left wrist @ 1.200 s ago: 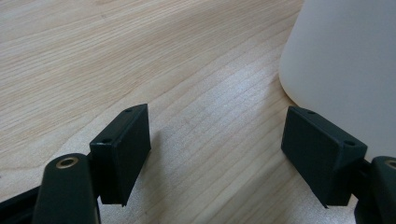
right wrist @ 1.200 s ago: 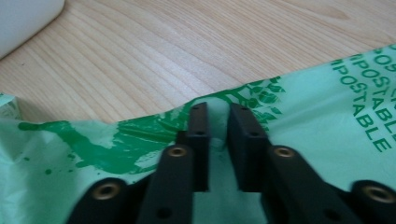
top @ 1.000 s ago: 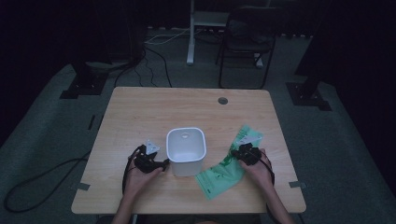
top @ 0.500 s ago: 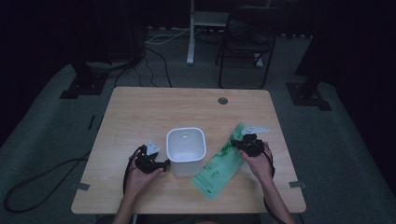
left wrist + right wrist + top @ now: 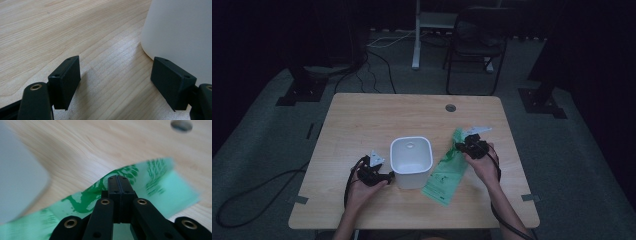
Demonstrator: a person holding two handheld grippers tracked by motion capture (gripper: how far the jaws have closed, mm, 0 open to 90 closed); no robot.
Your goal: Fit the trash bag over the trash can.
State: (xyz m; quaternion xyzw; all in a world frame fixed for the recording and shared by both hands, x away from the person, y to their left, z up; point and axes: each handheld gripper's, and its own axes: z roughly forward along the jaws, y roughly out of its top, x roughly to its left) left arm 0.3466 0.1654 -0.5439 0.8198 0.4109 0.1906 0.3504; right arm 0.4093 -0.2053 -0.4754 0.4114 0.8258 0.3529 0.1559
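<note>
A white square bin (image 5: 411,141) stands on the wooden table (image 5: 377,117), near its front middle. My left gripper (image 5: 388,175) rests low on the table just left of the bin, open; in the left gripper view its jaws (image 5: 116,80) stand wide apart with bare wood between them and the bin wall (image 5: 180,30) beside the right jaw. My right gripper (image 5: 463,145) is shut on the upper end of a green printed plastic bag (image 5: 445,173), which hangs slanted down to the table right of the bin. In the right gripper view the closed jaws (image 5: 117,181) pinch the bag (image 5: 155,180).
A round cable hole (image 5: 450,107) sits in the table at the back right, also visible as the hole (image 5: 181,125) ahead of my right gripper. Dark floor with cables, stands and a chair surrounds the table. The back half of the tabletop is bare wood.
My right gripper has risen and shifted a little away from me, lifting the bag's upper end so the bag stretches longer beside the bin. The left gripper has stayed put.
</note>
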